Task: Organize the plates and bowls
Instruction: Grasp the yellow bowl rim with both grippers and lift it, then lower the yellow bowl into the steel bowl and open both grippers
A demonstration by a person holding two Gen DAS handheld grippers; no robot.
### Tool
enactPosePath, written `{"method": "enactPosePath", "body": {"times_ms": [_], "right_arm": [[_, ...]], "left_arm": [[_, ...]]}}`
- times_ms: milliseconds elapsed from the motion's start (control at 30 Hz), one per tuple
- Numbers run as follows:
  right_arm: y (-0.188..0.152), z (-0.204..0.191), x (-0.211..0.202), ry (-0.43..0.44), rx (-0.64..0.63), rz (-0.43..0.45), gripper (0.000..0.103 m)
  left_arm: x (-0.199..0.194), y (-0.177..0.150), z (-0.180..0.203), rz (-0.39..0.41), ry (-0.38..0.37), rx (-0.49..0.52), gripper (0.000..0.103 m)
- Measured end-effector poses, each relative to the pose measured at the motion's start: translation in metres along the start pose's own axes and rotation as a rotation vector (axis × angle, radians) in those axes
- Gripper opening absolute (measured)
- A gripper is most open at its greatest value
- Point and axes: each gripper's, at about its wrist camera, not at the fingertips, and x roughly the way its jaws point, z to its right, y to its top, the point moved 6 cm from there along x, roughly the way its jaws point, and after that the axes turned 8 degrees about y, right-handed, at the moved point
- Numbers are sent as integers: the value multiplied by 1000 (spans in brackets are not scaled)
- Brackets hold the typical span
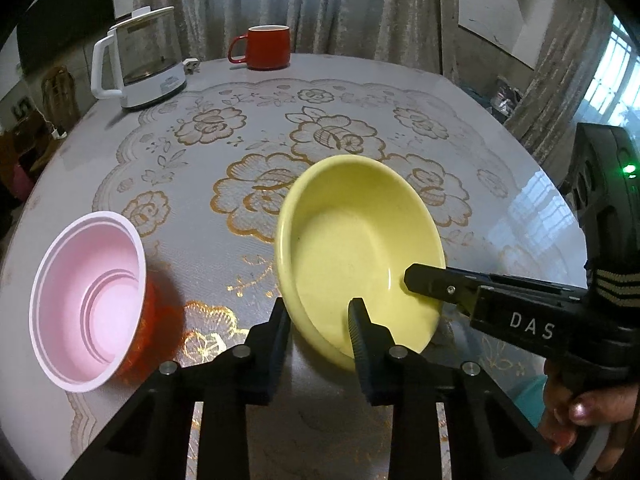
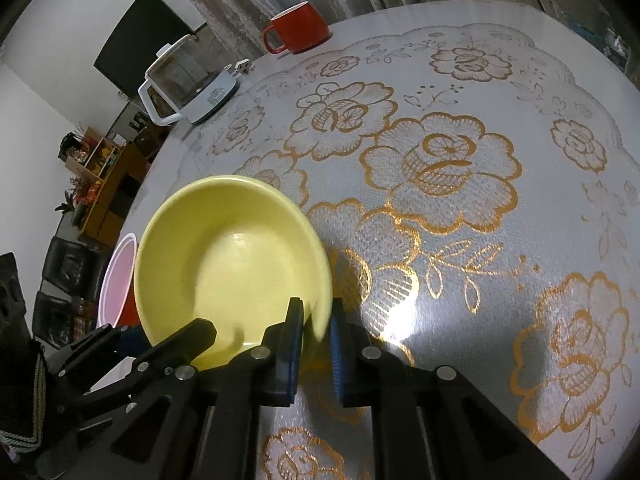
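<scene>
Near the front edge of the round worktop (image 1: 360, 80), with its lace-and-gold flower cloth, the yellow bowl (image 1: 356, 256) is tipped up off the surface, and both tools have hold of its rim. The left gripper (image 1: 320, 320) has its jaws closed on the near wall of the bowl, one finger outside and one inside; the right gripper (image 2: 316, 320) is likewise clamped on the rim from the other side. The pink bowl (image 1: 88, 312) stands upright just to the left, near but apart from the yellow one. Far back sit a red mug (image 1: 266, 46) and a glass kettle (image 1: 140, 64), not involved. To my eye the step in hand is carrying the yellow bowl towards the pink one for stacking. The next move probably calls for one gripper to let go, then levelling the bowl and lowering it centred, since a tilted, slick rim could slip.
</scene>
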Motion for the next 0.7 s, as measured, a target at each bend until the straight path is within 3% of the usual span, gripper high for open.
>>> {"method": "enactPosePath", "body": {"times_ms": [333, 700], "right_arm": [[-15, -20, -36, 17, -29, 42, 11], [-55, -71, -87, 79, -103, 88, 11]], "left_arm": [[-44, -10, 4, 61, -12, 0, 30], [-116, -58, -12, 143, -18, -18, 30]]}}
